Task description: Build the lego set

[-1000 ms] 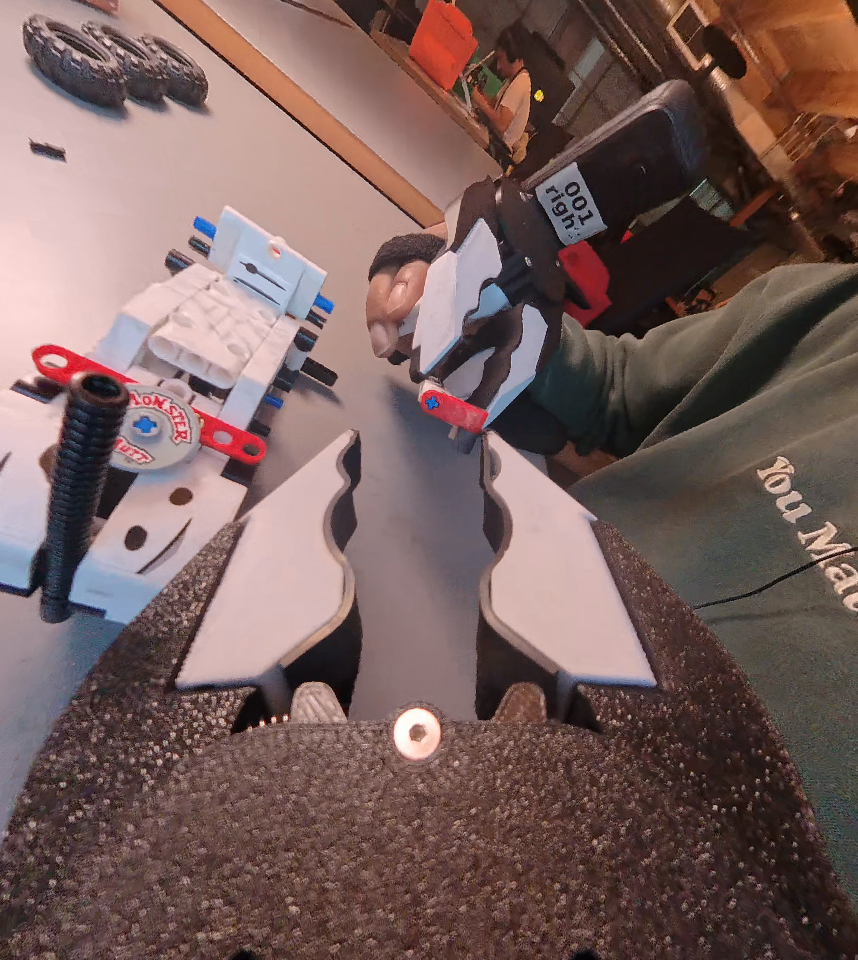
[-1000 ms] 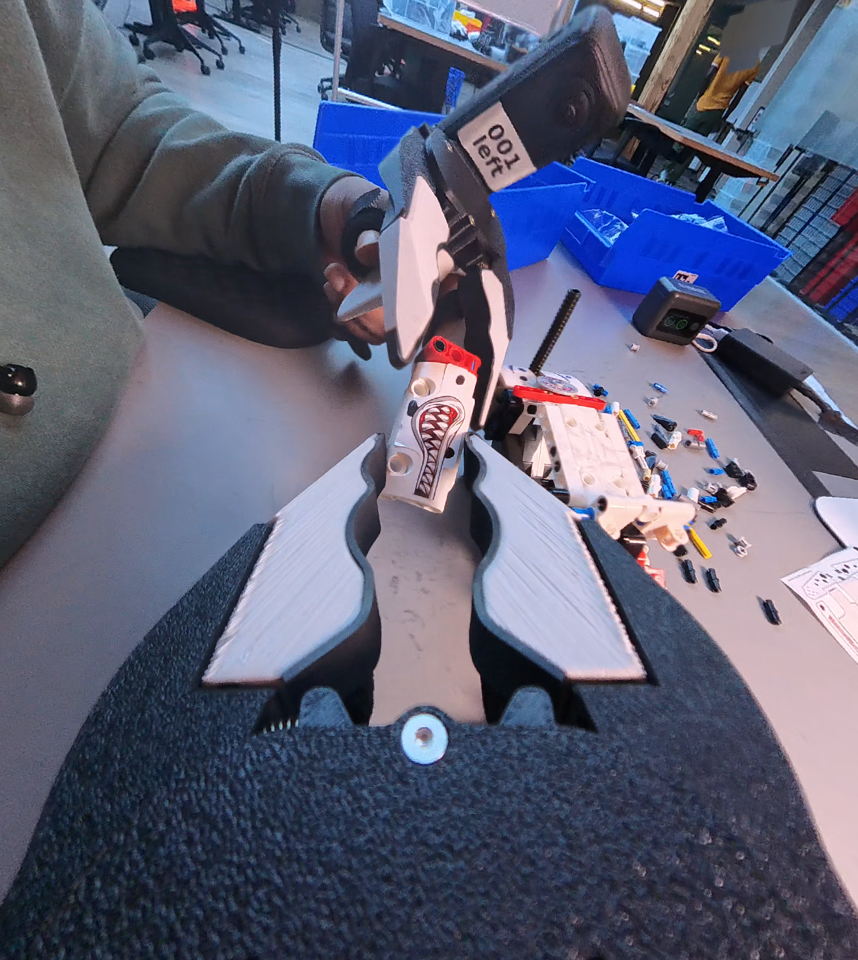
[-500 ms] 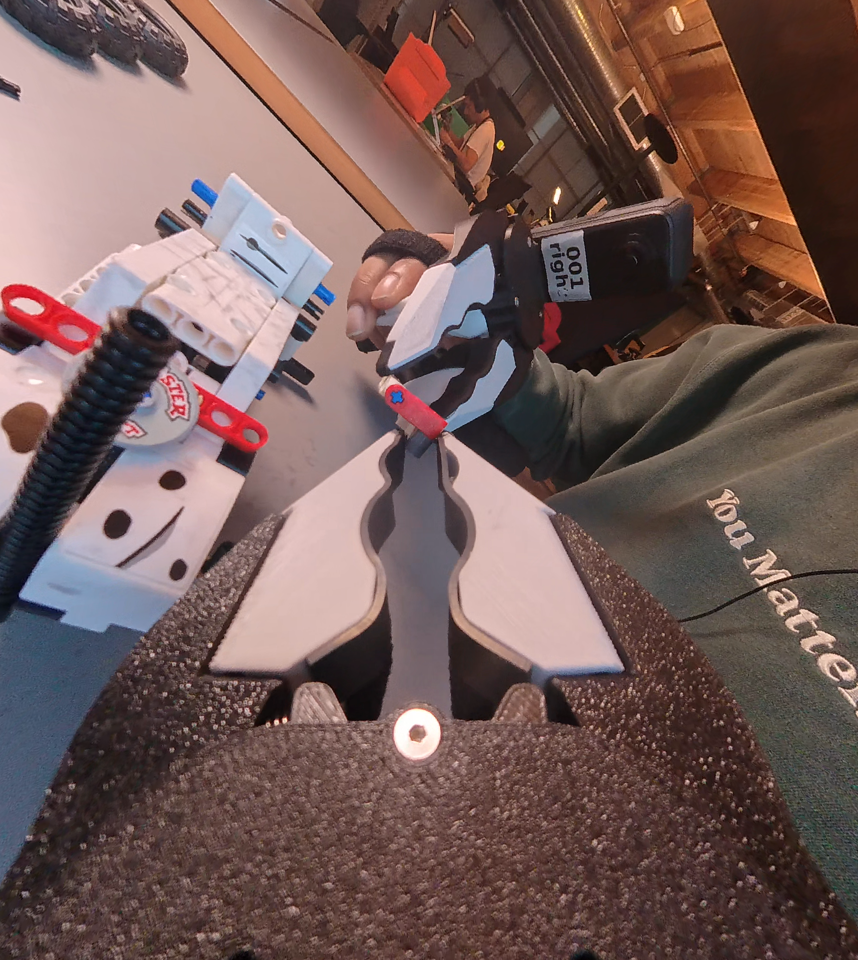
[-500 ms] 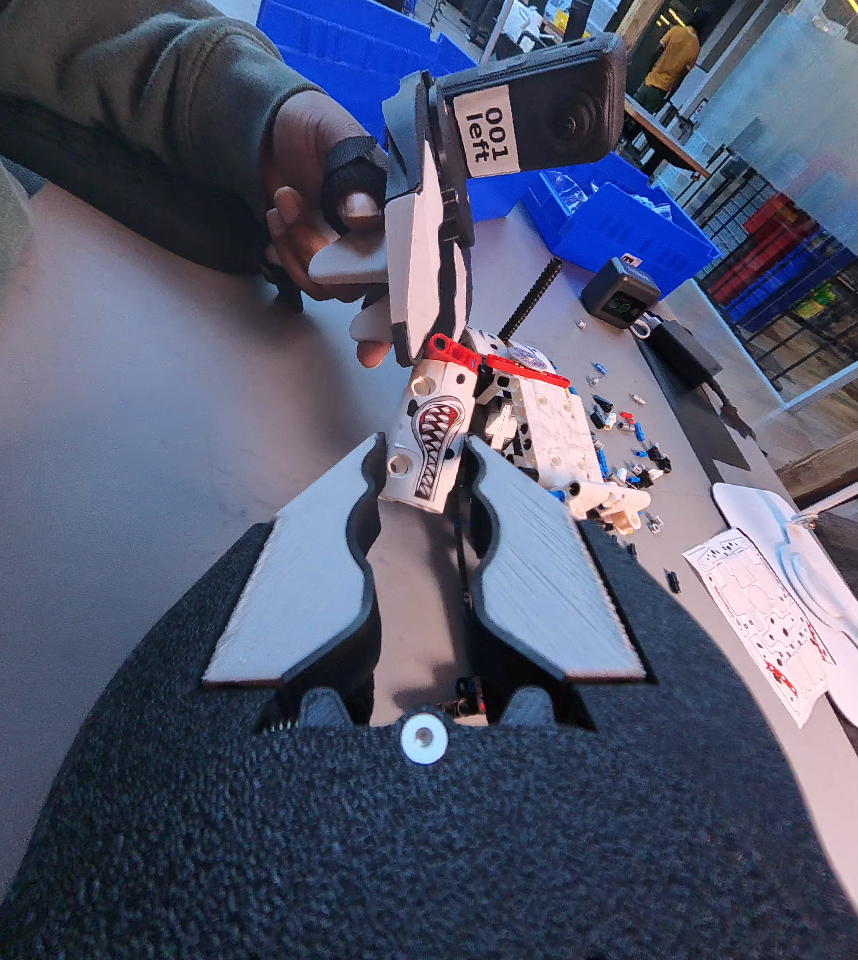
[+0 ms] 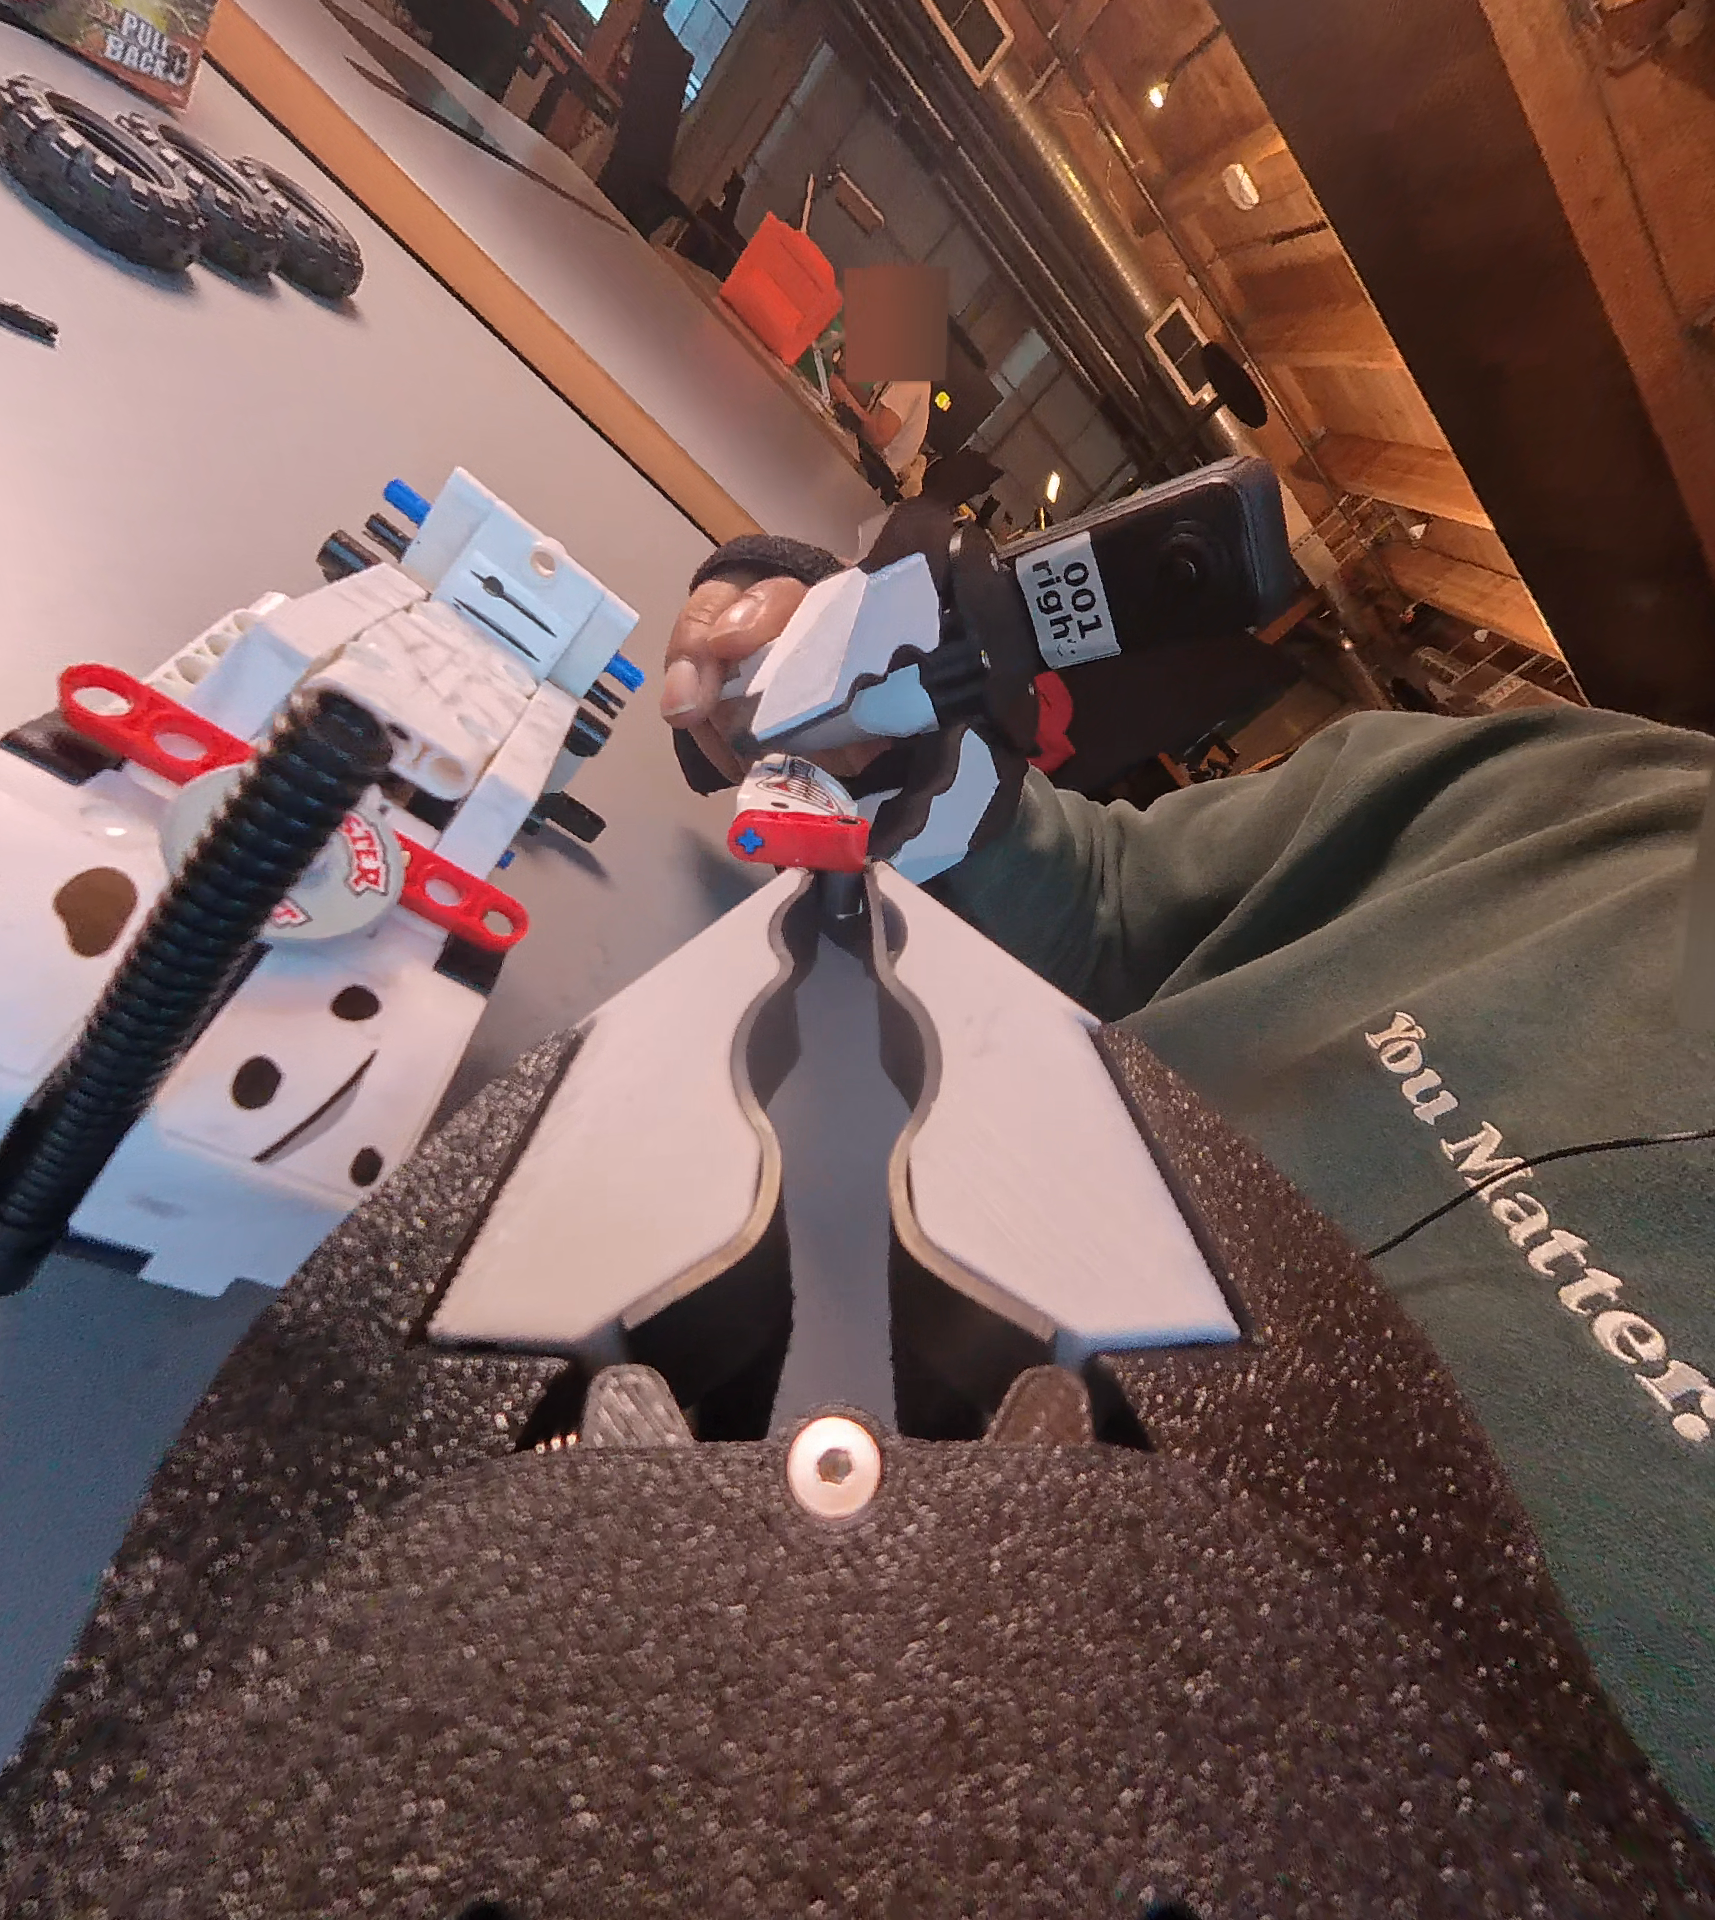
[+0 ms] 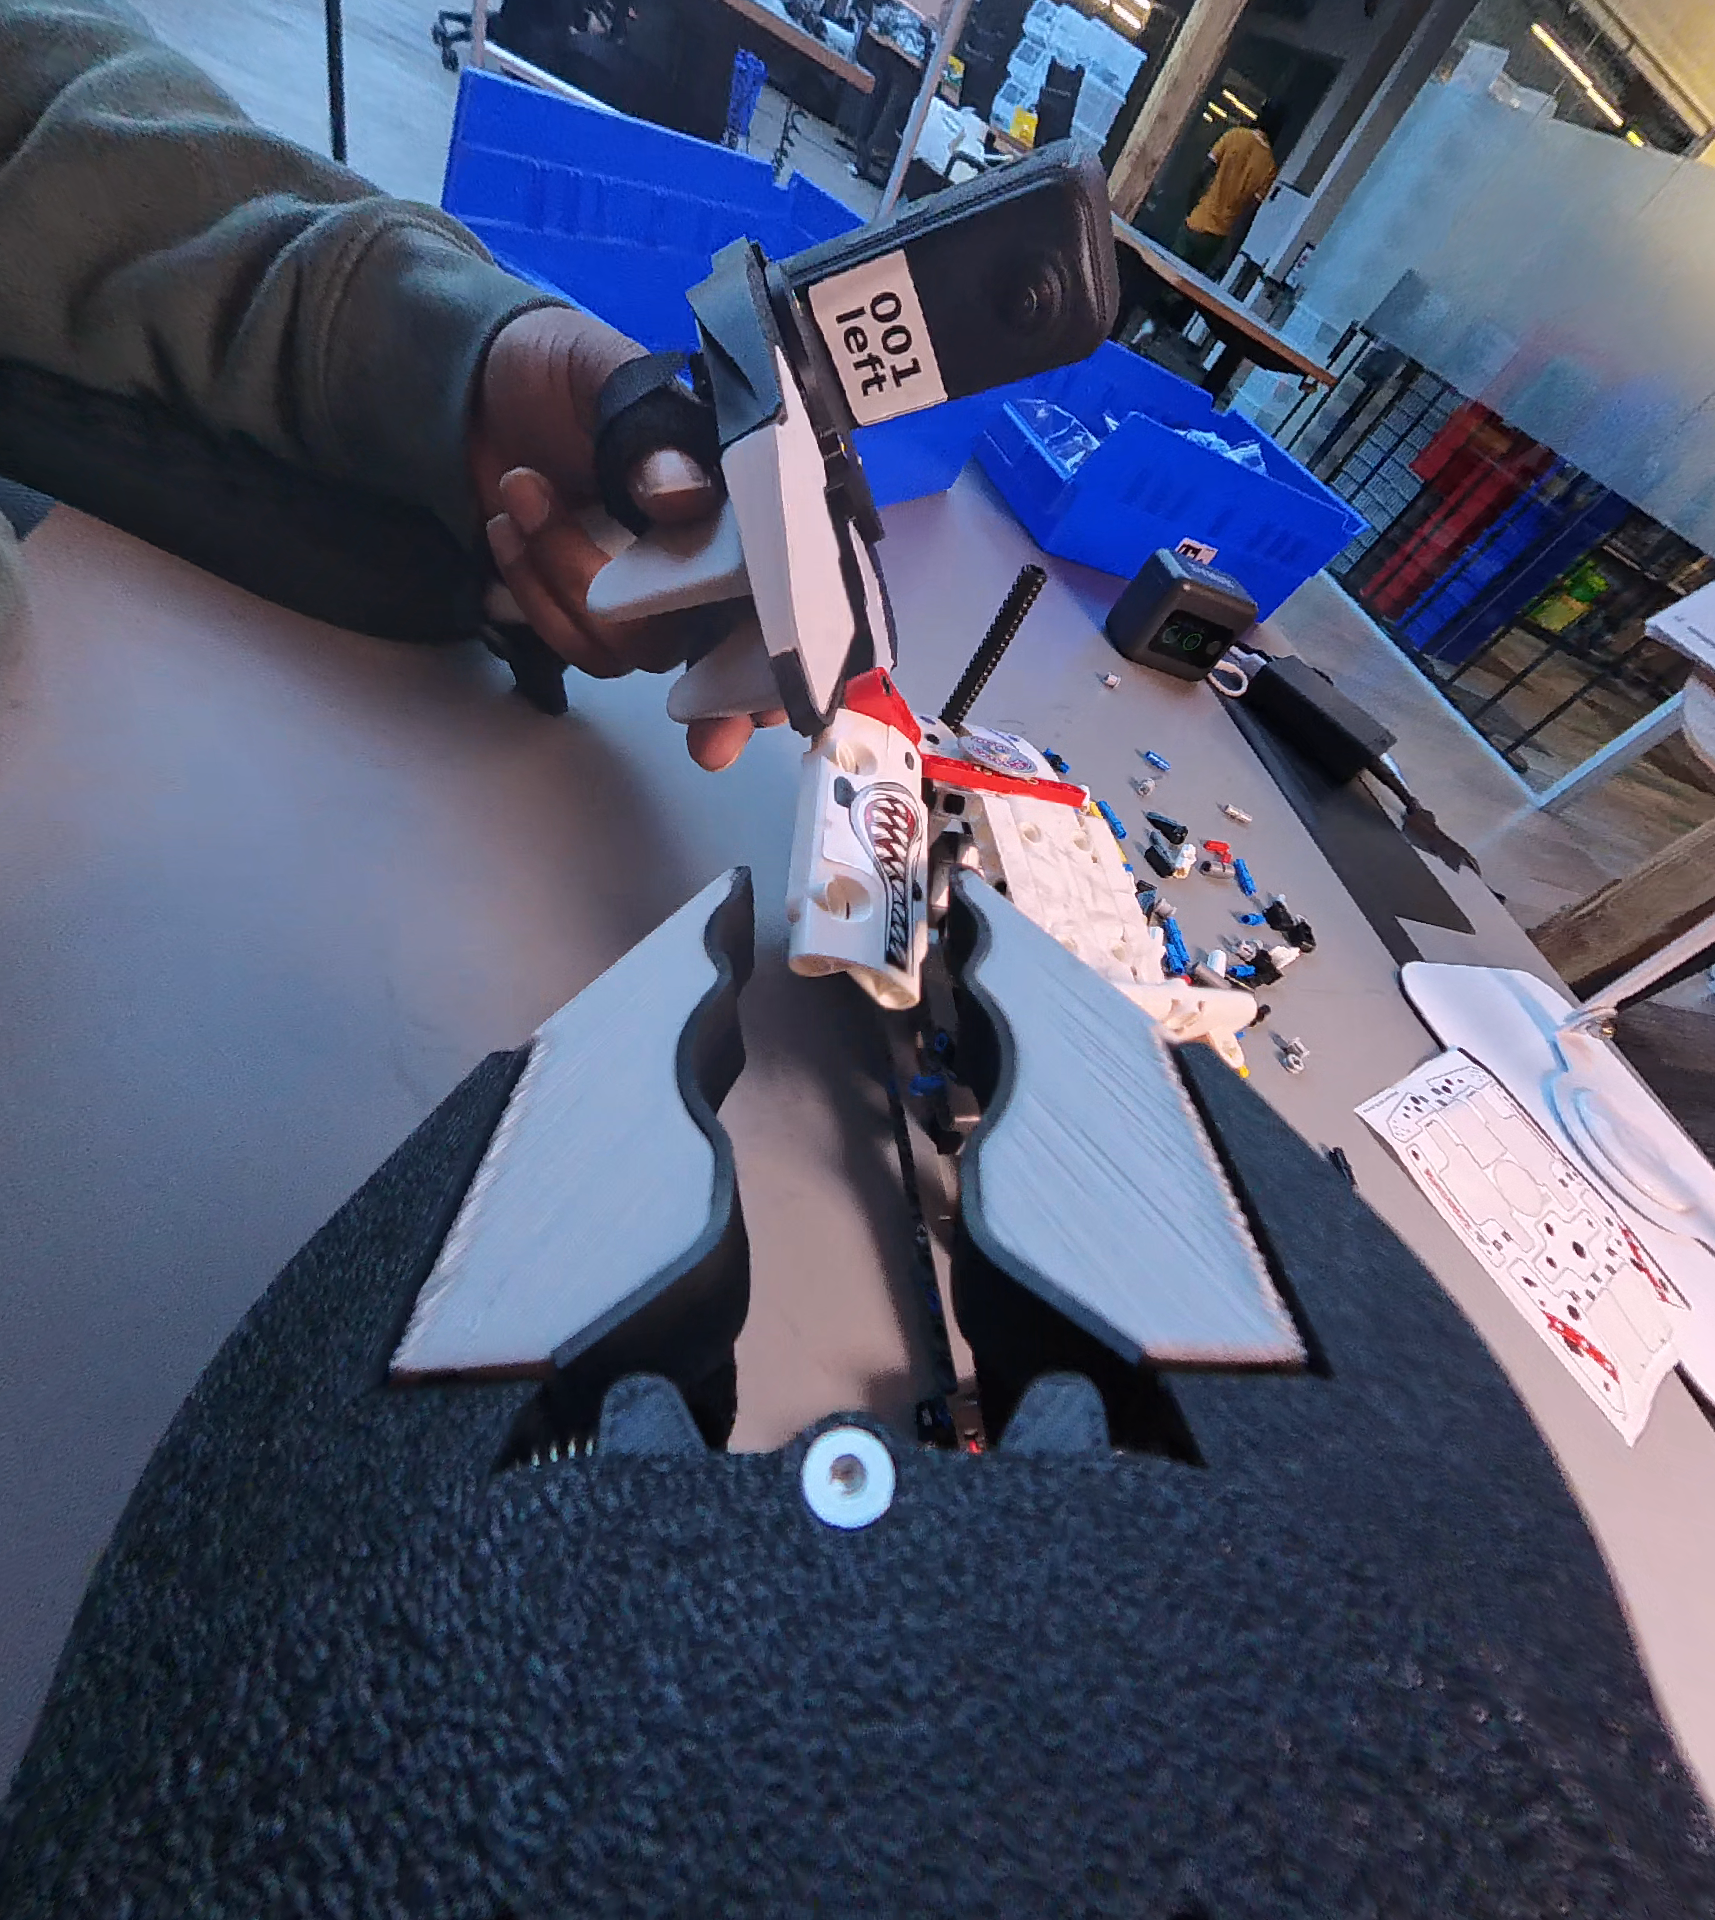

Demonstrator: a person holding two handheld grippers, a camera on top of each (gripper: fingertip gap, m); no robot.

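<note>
A white lego panel with a shark-mouth sticker [image 6: 853, 883] is held above the table, with a red piece [image 6: 879, 707] on its top end. My left gripper [image 5: 837, 888] is shut on a small black pin under the red piece [image 5: 801, 836]; it also shows in the right wrist view [image 6: 832, 717]. My right gripper [image 6: 851, 888] stands around the panel with a thin gap on each side. It shows farther off in the left wrist view [image 5: 811, 800]. The white lego vehicle [image 5: 479, 665] with a black ribbed hose [image 5: 178, 977] lies on the table to the left.
Three black tyres [image 5: 167, 187] lie at the far left of the grey table. Loose small lego parts [image 6: 1217, 904] lie beyond the vehicle [image 6: 1061, 862]. A sticker sheet [image 6: 1528, 1226], blue bins [image 6: 1175, 499] and a small black device [image 6: 1180, 618] are to the right.
My left gripper moved in and shut on the pin at the panel's red end. My right gripper's fingers have widened slightly off the panel. The panel is tilted more.
</note>
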